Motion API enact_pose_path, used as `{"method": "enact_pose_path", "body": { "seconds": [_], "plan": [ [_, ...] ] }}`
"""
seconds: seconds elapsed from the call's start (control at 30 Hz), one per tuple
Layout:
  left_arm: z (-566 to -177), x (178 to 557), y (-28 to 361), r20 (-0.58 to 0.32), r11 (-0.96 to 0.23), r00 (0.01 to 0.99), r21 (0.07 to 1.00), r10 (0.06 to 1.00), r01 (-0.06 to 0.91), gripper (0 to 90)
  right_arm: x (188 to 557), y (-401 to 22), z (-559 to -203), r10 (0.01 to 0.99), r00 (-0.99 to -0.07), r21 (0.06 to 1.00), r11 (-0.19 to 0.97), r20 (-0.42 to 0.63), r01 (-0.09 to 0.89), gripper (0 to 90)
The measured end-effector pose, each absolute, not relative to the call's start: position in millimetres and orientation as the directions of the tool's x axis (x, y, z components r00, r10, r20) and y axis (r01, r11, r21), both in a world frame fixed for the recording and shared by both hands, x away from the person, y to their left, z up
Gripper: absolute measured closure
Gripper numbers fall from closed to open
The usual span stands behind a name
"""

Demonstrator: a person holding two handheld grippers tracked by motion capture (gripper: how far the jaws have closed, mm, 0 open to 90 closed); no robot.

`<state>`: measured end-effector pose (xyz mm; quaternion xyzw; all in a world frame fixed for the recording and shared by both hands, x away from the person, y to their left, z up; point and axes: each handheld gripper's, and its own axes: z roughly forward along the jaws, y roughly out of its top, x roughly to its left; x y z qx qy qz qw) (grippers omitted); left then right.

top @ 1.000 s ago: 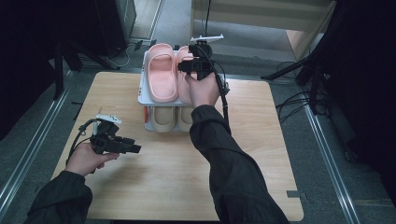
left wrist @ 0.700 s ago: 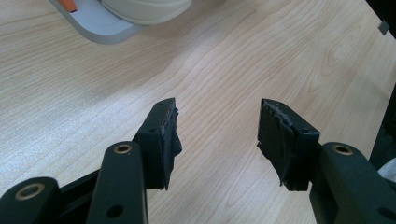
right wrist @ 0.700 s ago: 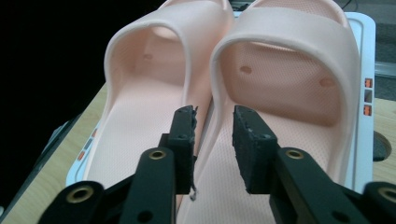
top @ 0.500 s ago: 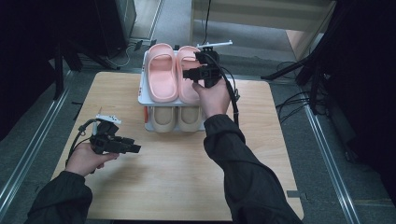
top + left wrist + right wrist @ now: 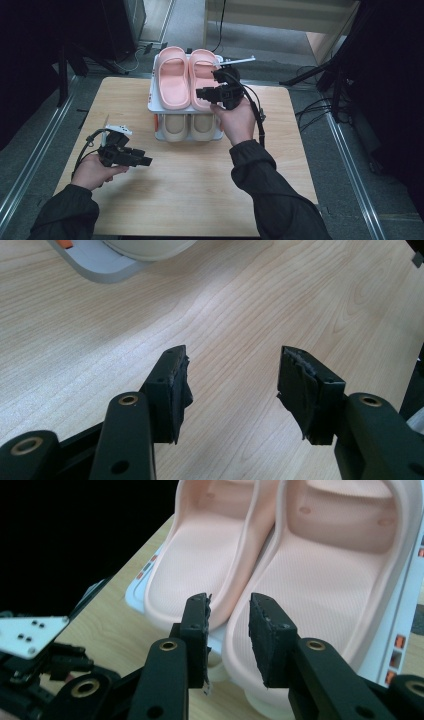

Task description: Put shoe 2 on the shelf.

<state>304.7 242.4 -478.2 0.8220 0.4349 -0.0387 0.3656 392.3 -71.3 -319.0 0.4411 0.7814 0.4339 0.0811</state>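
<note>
The right gripper (image 5: 201, 93) is hovering with narrowly parted, empty jaws that have just been opening slightly, beside the heel of the right pink slipper (image 5: 201, 80) lying on the rack (image 5: 151, 100). The left gripper (image 5: 148, 157) is resting wide and empty over the table (image 5: 185, 185).

Rack (image 5: 156, 102) with slippers (image 5: 173, 82) blocks the table's (image 5: 200, 185) far middle. Near half is bare wood, open between both hands; strips left and right of rack are passable too.

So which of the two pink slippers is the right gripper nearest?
The pink slipper on the right of the rack's top shelf; the right gripper hangs at its heel edge, while its twin lies farther left.
</note>
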Motion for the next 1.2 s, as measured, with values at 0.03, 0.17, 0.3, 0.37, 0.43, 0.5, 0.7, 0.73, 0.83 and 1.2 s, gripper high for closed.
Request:
{"method": "enact_pose_path", "body": {
  "seconds": [0.03,0.17,0.3,0.37,0.43,0.5,0.7,0.73,0.83,1.2],
  "plan": [
    [-478,305,242,-0.384,-0.354,0.617,0.566,0.687,0.745,45.4,390,-74,-320,0.754,-0.602,0.749,0.235,0.261,0.619,68.6],
    [-479,305,243,-0.384,-0.354,0.616,0.564,0.688,0.746,45.2,381,-80,-325,0.74,-0.611,0.746,0.232,0.28,0.624,67.8],
    [-479,304,243,-0.384,-0.351,0.615,0.567,0.688,0.746,44.9,366,-88,-334,0.718,-0.645,0.754,0.264,0.263,0.602,67.8],
    [-479,304,243,-0.382,-0.349,0.616,0.569,0.69,0.744,44.8,361,-90,-338,0.708,-0.657,0.755,0.277,0.258,0.594,67.4],
    [-479,304,244,-0.381,-0.349,0.616,0.57,0.69,0.744,44.7,355,-94,-342,0.695,-0.677,0.763,0.294,0.242,0.575,66.8],
    [-479,303,244,-0.383,-0.348,0.614,0.568,0.69,0.746,44.5,350,-97,-346,0.684,-0.689,0.766,0.304,0.238,0.567,66.0],
    [-479,301,245,-0.382,-0.344,0.61,0.568,0.695,0.748,44.2,338,-108,-361,0.65,-0.722,0.764,0.332,0.239,0.553,64.5],
    [-479,301,245,-0.382,-0.344,0.61,0.568,0.695,0.748,44.1,336,-110,-364,0.643,-0.729,0.767,0.338,0.234,0.545,64.4],
    [-480,298,245,-0.379,-0.344,0.608,0.567,0.698,0.748,44.1,333,-115,-372,0.625,-0.742,0.774,0.336,0.244,0.538,64.5],
    [-480,288,249,-0.378,-0.321,0.59,0.572,0.713,0.754,43.7,326,-130,-403,0.573,-0.787,0.791,0.36,0.23,0.494,62.0]
  ]
}}
